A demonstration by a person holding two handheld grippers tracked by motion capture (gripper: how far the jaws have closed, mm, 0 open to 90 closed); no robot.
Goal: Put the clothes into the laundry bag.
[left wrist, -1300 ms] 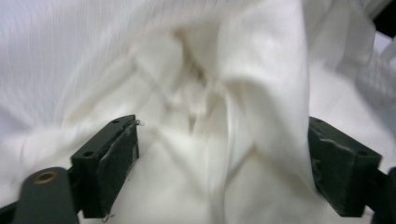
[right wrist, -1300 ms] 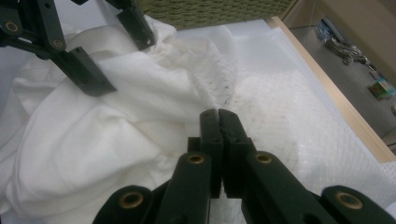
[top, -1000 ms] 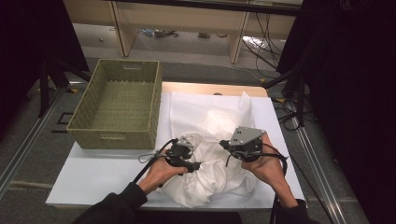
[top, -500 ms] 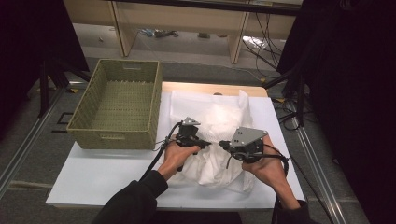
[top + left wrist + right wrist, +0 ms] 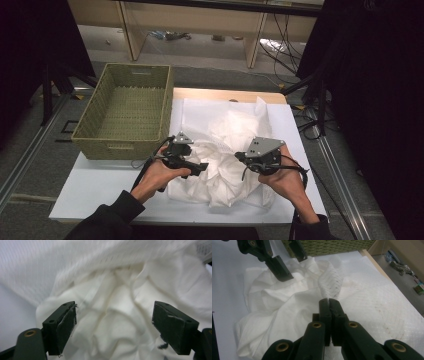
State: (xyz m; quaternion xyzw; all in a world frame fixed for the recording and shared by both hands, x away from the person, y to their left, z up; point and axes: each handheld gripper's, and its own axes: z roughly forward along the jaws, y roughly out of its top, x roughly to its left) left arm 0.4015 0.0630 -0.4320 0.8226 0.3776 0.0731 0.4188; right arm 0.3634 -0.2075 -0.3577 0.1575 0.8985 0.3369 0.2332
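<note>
The left tool (image 5: pixel 199 166) has just opened, jaws wide and empty above the white cloth (image 5: pixel 227 150), crumpled mid-desk near the front edge. The right tool (image 5: pixel 329 302) pinches a fold. Next: regrasp with the left.

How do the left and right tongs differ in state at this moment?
The left tongs stand wide open, having just been opening, with nothing pinched; the right tongs are shut on a fold of the white cloth. The left tongs sit nearer the wicker basket, the right nearer the table's right edge. Both hover over the cloth.
</note>
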